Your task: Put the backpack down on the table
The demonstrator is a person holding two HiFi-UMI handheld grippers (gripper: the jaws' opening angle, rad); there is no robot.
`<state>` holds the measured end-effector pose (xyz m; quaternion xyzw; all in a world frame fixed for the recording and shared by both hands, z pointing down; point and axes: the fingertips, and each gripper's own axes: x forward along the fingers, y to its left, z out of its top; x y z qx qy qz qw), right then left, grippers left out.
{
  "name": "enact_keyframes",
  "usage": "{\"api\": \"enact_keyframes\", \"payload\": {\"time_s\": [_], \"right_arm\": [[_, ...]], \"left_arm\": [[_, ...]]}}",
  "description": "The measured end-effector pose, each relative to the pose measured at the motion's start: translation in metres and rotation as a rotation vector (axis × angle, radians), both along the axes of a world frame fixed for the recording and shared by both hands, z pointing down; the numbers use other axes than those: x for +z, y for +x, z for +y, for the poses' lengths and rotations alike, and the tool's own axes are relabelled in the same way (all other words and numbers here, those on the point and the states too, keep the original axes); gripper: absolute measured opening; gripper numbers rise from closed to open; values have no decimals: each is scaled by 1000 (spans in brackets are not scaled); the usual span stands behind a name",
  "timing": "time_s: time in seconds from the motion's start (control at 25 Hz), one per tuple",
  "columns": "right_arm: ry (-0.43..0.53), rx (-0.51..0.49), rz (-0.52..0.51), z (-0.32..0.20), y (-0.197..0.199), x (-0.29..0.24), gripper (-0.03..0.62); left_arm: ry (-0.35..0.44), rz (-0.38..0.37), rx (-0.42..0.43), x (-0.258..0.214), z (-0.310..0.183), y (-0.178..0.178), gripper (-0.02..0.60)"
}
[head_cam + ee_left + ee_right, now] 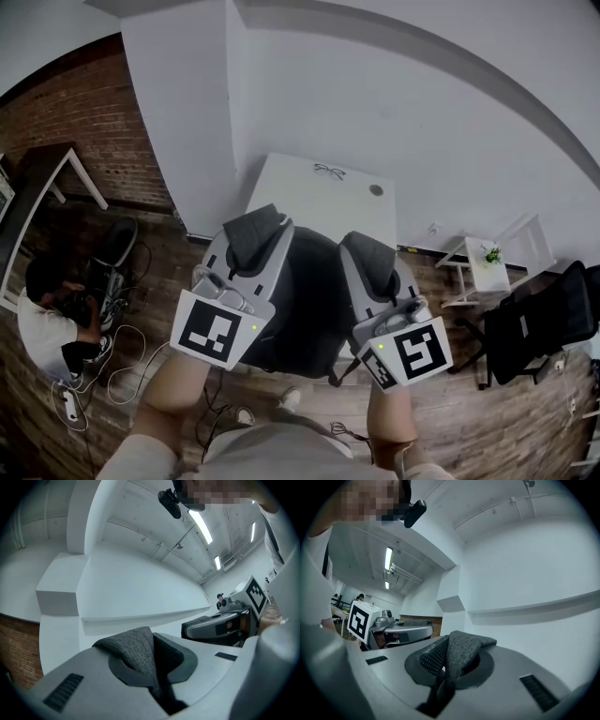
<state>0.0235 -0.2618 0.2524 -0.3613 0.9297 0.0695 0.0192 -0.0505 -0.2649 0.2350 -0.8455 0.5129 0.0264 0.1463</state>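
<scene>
1. Over the floor in the head view, the backpack [314, 300] hangs between my left gripper [255, 230] and right gripper [367, 251], short of the white table [309, 187] — I'd carry it level over the top, then lower.
2. Left gripper view: jaws clenched on grey fabric [133, 648].
3. Right gripper view: likewise clenched — release only once it rests.
</scene>
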Motion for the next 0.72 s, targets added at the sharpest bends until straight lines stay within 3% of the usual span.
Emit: {"api": "enact_keyframes", "payload": {"time_s": [0.4,0.72], "right_arm": [[-24,-6,-20,-42,10,5,54],[-36,32,22,-94,10,37,54]], "left_arm": [[-33,-4,-20,6,-46,9,37],[-83,-52,-66,49,-92,9,37]]}}
